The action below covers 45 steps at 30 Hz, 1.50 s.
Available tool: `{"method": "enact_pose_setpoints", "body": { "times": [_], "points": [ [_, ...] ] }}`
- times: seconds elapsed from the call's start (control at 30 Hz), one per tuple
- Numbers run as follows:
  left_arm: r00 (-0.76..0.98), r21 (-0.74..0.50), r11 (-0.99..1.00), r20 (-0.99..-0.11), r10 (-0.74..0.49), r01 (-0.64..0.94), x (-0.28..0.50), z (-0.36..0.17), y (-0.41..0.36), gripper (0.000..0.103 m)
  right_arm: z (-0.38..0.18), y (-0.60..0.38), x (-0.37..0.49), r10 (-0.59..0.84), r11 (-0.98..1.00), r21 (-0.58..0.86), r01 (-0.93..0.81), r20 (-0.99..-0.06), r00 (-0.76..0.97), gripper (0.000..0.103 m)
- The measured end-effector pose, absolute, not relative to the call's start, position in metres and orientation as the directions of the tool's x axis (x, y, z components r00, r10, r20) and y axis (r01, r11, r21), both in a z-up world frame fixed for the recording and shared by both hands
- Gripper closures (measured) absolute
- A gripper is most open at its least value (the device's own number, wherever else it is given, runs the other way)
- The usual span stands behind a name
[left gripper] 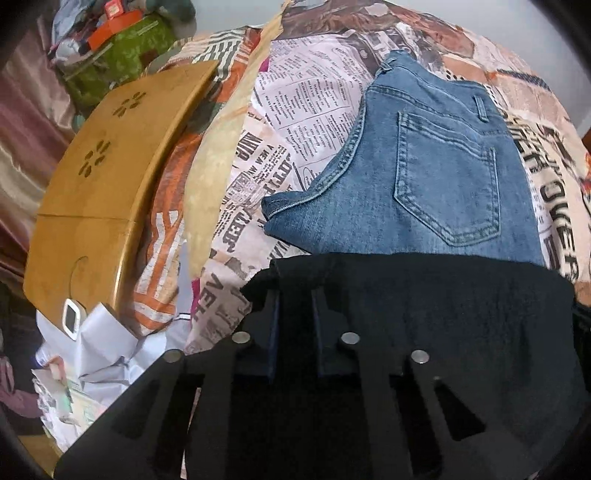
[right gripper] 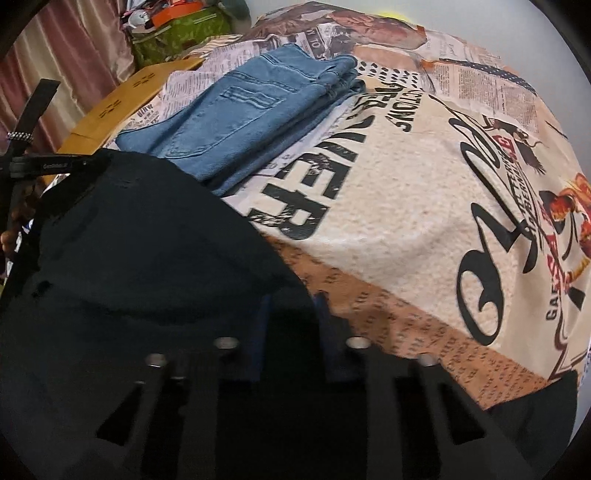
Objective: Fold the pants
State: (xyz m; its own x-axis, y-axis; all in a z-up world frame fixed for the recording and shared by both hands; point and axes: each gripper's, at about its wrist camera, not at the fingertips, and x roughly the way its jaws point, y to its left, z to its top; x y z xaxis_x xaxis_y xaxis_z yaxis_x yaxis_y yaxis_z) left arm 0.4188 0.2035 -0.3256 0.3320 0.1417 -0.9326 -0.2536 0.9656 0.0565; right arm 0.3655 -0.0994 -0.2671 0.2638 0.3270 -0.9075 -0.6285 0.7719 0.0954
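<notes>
A pair of black pants (left gripper: pixel 443 314) is spread along the near edge of a bed covered by a newspaper-print bedspread (left gripper: pixel 306 107), and it is held at two places. In the left wrist view the left gripper (left gripper: pixel 294 295) is seen with its fingers (left gripper: pixel 273 314) brought nearly together on the left edge of the black cloth, a fold of which is pinched between them. In the right wrist view the right gripper (right gripper: pixel 293 299) is likewise closed on the right edge of the same garment (right gripper: pixel 147 258), the dark fabric being bunched around the fingers (right gripper: pixel 321 314). Just beyond the black pants, farther up the bed, a folded pair of blue jeans (left gripper: pixel 424 177) is laid with a back pocket facing up; its near edge is overlapped by the black cloth. To the left of the bed a yellow wooden board (left gripper: pixel 107 177) with flower-shaped cut-outs is seen, and crumpled white paper (left gripper: pixel 99 347) is heaped at its near end. A green patterned bag (right gripper: pixel 177 33) is stacked at the far left beside pink curtains (right gripper: pixel 74 55)
</notes>
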Motion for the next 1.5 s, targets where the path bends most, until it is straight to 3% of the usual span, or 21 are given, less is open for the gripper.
{"method": "enact_pose_setpoints", "body": {
  "times": [0.17, 0.47, 0.83, 1.23, 1.5],
  "points": [
    [0.354, 0.074, 0.965, -0.921, 0.163, -0.25, 0.412, -0.311, 0.203, 0.095, -0.255, -0.098, 0.362, 0.342, 0.787, 0.096, -0.61, -0.89, 0.301, 0.098],
    [0.516, 0.07, 0.965, -0.834, 0.195, -0.251, 0.383, -0.24, 0.193, 0.097, -0.188, -0.11, 0.351, 0.418, 0.795, 0.1, -0.598, -0.805, 0.422, 0.098],
    [0.629, 0.091, 0.976, -0.751, 0.199, -0.2, 0.3, -0.186, 0.172, 0.097, -0.153, -0.127, 0.28, 0.459, 0.777, 0.099, -0.622, -0.765, 0.451, 0.098],
    [0.656, 0.085, 0.966, -0.72, 0.228, -0.242, 0.208, -0.182, 0.164, 0.097, -0.147, -0.147, 0.202, 0.517, 0.76, 0.158, -0.631, -0.735, 0.438, 0.099],
    [0.62, 0.052, 0.954, -0.749, 0.233, -0.295, 0.15, -0.201, 0.165, 0.097, -0.161, -0.149, 0.162, 0.549, 0.74, 0.209, -0.639, -0.737, 0.395, 0.099]
  ]
}}
